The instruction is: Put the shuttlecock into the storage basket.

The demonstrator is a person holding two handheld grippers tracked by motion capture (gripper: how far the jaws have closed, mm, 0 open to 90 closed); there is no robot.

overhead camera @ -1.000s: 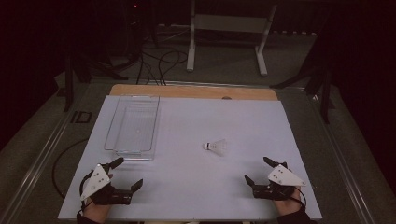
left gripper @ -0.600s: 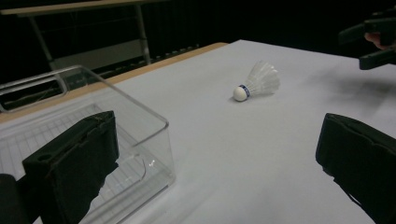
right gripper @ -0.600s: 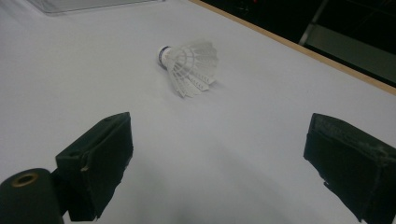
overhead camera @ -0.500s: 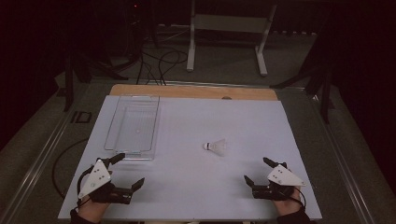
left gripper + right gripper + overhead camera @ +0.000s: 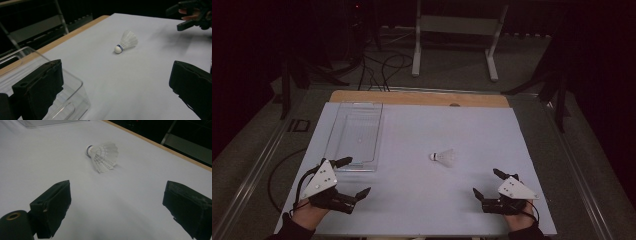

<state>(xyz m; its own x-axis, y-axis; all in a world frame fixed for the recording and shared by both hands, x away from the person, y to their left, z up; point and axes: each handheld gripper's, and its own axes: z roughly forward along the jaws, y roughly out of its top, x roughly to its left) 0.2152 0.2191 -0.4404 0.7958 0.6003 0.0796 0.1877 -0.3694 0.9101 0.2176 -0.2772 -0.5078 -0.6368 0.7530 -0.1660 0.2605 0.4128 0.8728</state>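
Grippers sit at the near table edge, one per hand. Left gripper [image 5: 354,176] has its jaws spread wide and holds nothing; its far jaw tip is just beside the near end of the clear rectangular plastic bin [image 5: 356,135]. Right gripper [image 5: 489,183] also has its jaws wide apart, nothing between them, resting low over the white table surface [image 5: 412,200].

White feathered shuttlecock with a white cork and blue band [image 5: 442,157] lies on its side mid-table, right of the bin, well apart from both grippers. High view has the cork pointing left.

Left gripper view adds detail: bin corner right behind the left-hand jaw, shuttlecock [image 5: 126,42] farther out, right gripper [image 5: 186,15] with fingers [image 5: 186,11] at top right. Right gripper view gets the shuttlecock [image 5: 103,155] closest, feather ribs visible; band lettering too small to read. Wooden strip [image 5: 419,98] along the far table edge, white metal stand [image 5: 457,30] and floor cables beyond.
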